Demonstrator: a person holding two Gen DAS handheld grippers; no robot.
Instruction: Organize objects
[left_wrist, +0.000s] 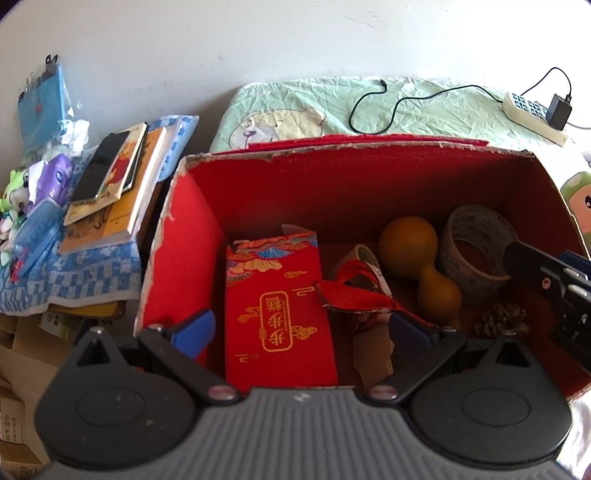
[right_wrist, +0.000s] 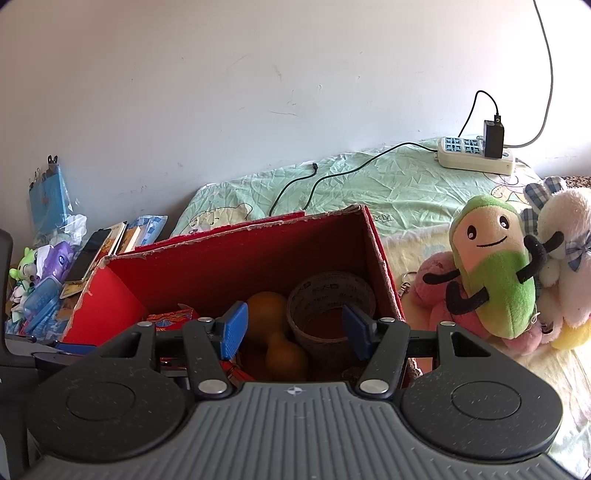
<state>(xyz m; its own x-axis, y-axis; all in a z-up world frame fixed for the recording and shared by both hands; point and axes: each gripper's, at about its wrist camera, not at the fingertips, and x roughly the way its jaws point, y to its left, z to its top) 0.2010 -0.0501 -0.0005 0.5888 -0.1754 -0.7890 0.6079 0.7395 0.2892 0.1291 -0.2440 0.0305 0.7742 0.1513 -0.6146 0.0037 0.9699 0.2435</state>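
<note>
An open red box (left_wrist: 351, 184) (right_wrist: 229, 258) stands on the bed. Inside lie a red envelope packet (left_wrist: 277, 314), a brown gourd (left_wrist: 417, 262) (right_wrist: 277, 332), a roll of tape (left_wrist: 476, 247) (right_wrist: 328, 306), a red ribbon (left_wrist: 354, 295) and a pine cone (left_wrist: 502, 321). My left gripper (left_wrist: 299, 332) hovers open over the box's near side, above the packet, with nothing between its blue pads. My right gripper (right_wrist: 295, 332) is open above the gourd and tape, holding nothing; its body shows at the right edge of the left wrist view.
Books with a phone on top (left_wrist: 107, 177) and small toys lie on a blue checked cloth (left_wrist: 74, 273) left of the box. Plush toys (right_wrist: 495, 266) sit to its right. A power strip (right_wrist: 476, 155) with a charger and cable rests on the green sheet behind.
</note>
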